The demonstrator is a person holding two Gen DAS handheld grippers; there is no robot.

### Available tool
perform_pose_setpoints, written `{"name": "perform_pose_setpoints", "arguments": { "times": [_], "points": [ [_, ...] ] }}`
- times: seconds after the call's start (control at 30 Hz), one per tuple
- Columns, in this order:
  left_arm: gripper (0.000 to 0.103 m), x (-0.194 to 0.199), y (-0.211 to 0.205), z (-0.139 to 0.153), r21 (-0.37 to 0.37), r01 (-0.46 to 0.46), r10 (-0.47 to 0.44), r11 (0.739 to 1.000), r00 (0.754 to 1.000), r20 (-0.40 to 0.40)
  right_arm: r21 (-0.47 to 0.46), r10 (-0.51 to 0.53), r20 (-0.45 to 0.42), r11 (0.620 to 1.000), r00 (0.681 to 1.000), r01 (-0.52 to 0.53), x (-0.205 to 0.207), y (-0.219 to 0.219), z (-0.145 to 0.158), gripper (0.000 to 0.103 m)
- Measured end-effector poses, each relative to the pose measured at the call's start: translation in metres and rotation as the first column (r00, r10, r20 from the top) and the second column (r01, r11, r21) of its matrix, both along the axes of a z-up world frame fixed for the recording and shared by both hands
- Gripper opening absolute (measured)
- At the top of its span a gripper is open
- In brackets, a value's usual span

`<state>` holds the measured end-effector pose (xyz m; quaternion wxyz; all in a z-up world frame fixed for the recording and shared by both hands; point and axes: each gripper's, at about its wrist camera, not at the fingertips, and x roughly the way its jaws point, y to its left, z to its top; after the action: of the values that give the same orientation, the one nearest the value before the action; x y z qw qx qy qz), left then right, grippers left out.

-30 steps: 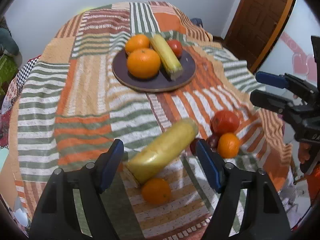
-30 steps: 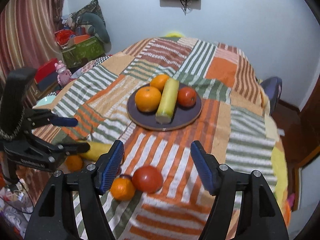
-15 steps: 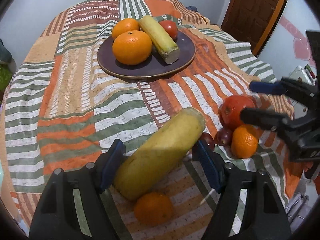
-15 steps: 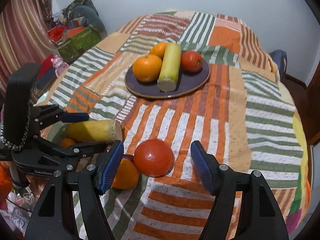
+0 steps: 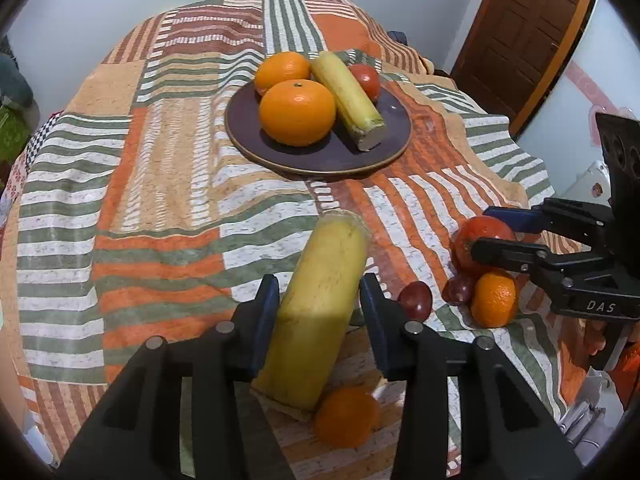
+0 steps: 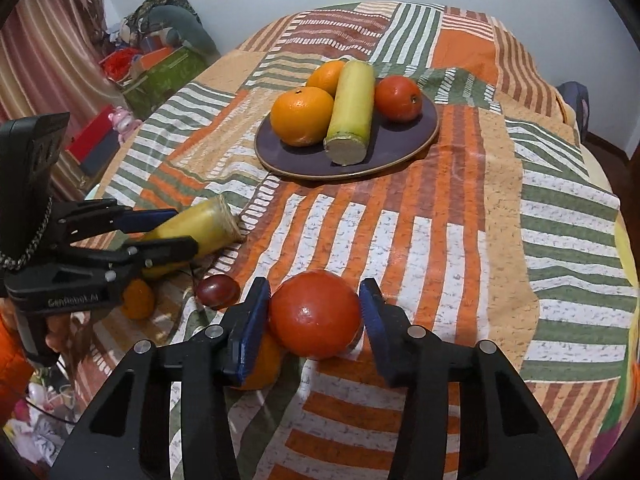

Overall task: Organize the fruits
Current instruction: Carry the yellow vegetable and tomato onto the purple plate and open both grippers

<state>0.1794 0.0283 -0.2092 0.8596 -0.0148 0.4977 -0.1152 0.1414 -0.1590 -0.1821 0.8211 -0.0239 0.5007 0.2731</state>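
Observation:
A dark plate (image 5: pixel 394 146) (image 6: pixel 426 136) at mid-table holds two oranges, a yellow-green fruit and a red fruit. My left gripper (image 5: pixel 319 322) is shut on a long yellow fruit (image 5: pixel 324 304), which also shows in the right wrist view (image 6: pixel 196 228). My right gripper (image 6: pixel 316 322) is shut on a red round fruit (image 6: pixel 316 314), seen from the left wrist view too (image 5: pixel 480 236). A small orange (image 5: pixel 346 416) lies under the yellow fruit's near end. Another orange (image 5: pixel 494 300) and dark plums (image 5: pixel 416 294) lie between the grippers.
A striped patchwork cloth (image 5: pixel 160 208) covers the round table. A wooden door (image 5: pixel 524 28) stands at back right. Boxes and soft toys (image 6: pixel 156 68) sit on the floor at the left. The table edge runs close behind both grippers.
Both grippers moved forward and down and closed: the left onto the long yellow fruit, the right onto the red fruit. The plate and its fruits have not moved.

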Motion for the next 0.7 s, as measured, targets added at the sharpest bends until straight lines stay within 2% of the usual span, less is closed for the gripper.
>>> {"name": "perform_pose_setpoints", "arguments": {
  "times": [0.2, 0.37, 0.53, 0.7],
  "points": [
    [0.043, 0.009, -0.008, -0.007, 0.036, 0.023, -0.022, 0.999, 0.999, -0.028, 0.004, -0.006, -0.024, 1.0, 1.0, 0.006, 0.002, -0.001, -0.001, 0.043],
    [0.045, 0.021, -0.008, -0.015, 0.014, 0.022, -0.021, 1.0, 0.998, -0.05, 0.014, -0.011, -0.057, 1.0, 0.998, 0.011, 0.006, -0.002, -0.006, 0.048],
    [0.043, 0.02, -0.001, -0.01, -0.02, -0.006, 0.005, 1.0, 0.999, -0.033, 0.021, 0.005, -0.036, 1.0, 0.999, -0.004, 0.004, -0.003, -0.003, 0.044],
    [0.04, 0.015, 0.005, 0.011, -0.006, -0.034, 0.034, 0.999, 0.999, 0.037, 0.017, -0.004, -0.005, 1.0, 1.0, 0.004, 0.005, -0.004, 0.002, 0.043]
  ]
}}
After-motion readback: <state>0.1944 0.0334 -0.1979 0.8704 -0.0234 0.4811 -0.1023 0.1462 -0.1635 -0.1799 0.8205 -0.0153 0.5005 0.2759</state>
